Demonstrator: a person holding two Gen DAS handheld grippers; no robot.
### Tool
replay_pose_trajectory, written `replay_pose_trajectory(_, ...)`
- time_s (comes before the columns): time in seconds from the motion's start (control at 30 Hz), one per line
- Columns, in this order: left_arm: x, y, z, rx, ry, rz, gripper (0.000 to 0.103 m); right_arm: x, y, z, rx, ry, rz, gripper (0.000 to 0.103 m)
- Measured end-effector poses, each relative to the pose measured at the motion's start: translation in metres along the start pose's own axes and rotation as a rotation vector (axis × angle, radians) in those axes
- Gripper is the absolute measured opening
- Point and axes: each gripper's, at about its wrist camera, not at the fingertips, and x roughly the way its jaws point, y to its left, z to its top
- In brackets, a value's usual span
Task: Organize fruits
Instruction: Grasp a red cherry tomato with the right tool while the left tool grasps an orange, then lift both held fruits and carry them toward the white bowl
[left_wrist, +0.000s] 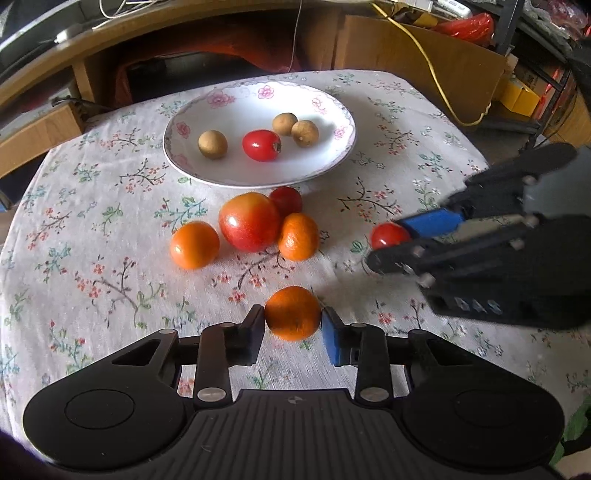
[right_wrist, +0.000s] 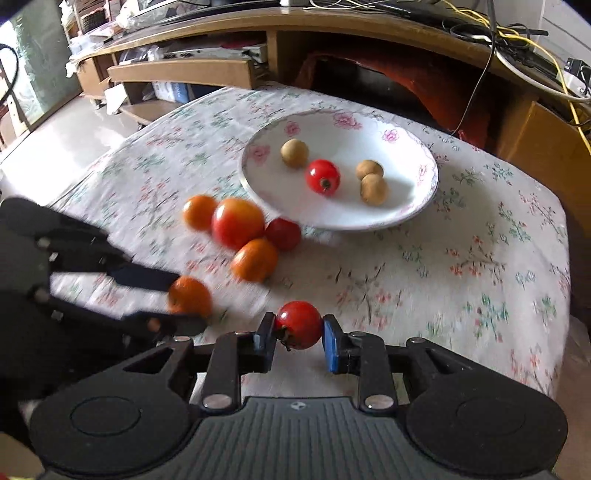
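Left gripper (left_wrist: 292, 320): my jaws close on an orange (left_wrist: 293, 313) at lower centre of the left view, pads at its widest girth so the round skin cannot roll out.
Right gripper (right_wrist: 299, 328): my jaws pinch a tomato (right_wrist: 299, 325) at lower centre of the right view, stem end turned toward the left pad; the grip sits across its middle.
Height: both fruits seem to sit at or just above the cloth; I cannot tell which.
Plate (left_wrist: 325, 168): upper centre of the left view, already holding one tomato and three small brown fruits (left_wrist: 212, 144), spaced apart on the white floor.
Pile (left_wrist: 248, 221): a big red-yellow fruit, two oranges and a dark tomato touch in a cluster just below the plate rim, on the counter (left_wrist: 110, 266).
Step, my guess: carry both fruits over the pile to the plate.
Why two at once: each hand takes the loose fruit on its own side, so the arms need not cross.
Risk: blur at both grippers suggests quick motion; a squeezed tomato may split.
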Motion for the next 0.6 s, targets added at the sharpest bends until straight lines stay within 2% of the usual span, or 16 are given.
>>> replay_pose_trajectory(0.2,0.0,-0.005,-0.008,0.012,0.021,0.011,0.042,-0.007,0.01,-0.025,-0.028,0.041,-0.028,0.029)
replay_pose_trajectory(0.4,0.002,-0.006,-0.007,0.019,0.004,0.022,0.044,-0.006,0.01,-0.025,-0.024,0.029,-0.021,0.029)
replay_pose_trajectory(0.47,0.004,-0.008,-0.005,0.022,-0.002,0.027,0.05,-0.004,0.009,-0.025,-0.025,0.03,-0.022,0.029)
replay_pose_trajectory(0.6,0.011,-0.01,-0.003,0.028,-0.002,0.029,0.055,0.0,0.009,-0.024,-0.027,0.028,-0.012,0.029)
